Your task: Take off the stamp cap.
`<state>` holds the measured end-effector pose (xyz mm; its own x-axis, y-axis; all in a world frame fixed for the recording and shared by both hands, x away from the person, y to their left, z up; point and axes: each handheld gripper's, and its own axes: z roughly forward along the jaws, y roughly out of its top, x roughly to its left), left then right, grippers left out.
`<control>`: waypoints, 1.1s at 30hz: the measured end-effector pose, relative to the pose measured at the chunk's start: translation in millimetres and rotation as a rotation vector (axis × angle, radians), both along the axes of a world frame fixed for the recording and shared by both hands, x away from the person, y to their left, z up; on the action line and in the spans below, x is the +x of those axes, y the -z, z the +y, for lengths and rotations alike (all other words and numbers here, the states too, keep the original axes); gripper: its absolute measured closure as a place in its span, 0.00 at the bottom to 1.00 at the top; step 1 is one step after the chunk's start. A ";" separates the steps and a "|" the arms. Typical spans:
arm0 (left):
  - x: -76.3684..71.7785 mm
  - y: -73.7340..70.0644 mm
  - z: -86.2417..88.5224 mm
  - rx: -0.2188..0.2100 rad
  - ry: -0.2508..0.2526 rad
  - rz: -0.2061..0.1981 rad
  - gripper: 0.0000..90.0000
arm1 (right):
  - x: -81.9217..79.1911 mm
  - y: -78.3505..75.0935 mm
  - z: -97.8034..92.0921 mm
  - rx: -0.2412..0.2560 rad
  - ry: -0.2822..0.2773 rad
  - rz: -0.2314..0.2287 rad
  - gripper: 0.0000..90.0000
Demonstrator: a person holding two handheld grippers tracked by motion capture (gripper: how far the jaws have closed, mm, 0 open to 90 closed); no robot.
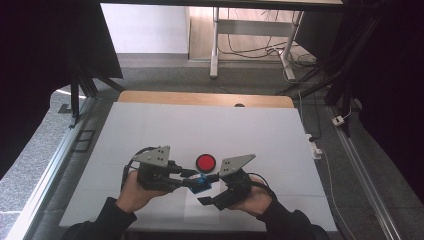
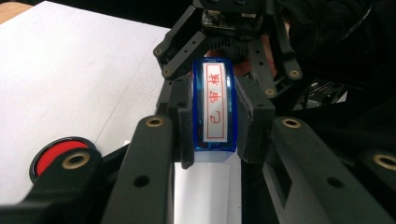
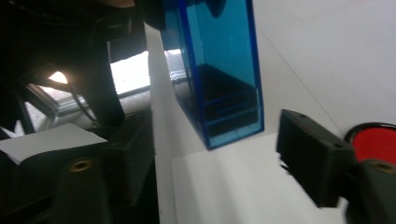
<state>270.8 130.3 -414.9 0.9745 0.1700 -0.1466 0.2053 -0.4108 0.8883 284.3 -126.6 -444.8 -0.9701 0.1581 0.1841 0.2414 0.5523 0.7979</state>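
Left hand-held gripper [image 2: 215, 116] clamps blue stamp [image 2: 215, 109] upright (label showing); right hand-held gripper [image 3: 210, 154] gapes, empty

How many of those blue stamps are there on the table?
1. The blue stamp is clamped between the left gripper jaws, above a white paper sheet, near the red ink pad. No others visible.

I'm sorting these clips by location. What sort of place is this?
Probably a lab or recording workspace: a white-covered table flanked by floor rails, a cable tangle under a desk behind, and black curtains either side.
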 end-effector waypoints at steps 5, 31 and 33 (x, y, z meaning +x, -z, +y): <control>-0.8 -0.7 -0.3 -0.002 0.025 -0.006 0.79 | 5.5 -1.0 -1.4 0.027 -0.052 0.027 0.54; -0.1 0.1 4.7 -0.077 0.077 -0.027 0.79 | 7.4 -4.6 -3.4 0.099 -0.128 0.101 0.76; -1.3 -0.2 4.9 -0.078 0.070 -0.040 0.79 | 8.0 -3.8 -3.5 0.108 -0.120 0.131 0.77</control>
<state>269.6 135.2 -414.7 0.9889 0.0905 -0.1176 0.1422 -0.3523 0.9250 292.3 -130.1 -440.9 -0.9474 0.0156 0.3198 0.2851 0.4959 0.8202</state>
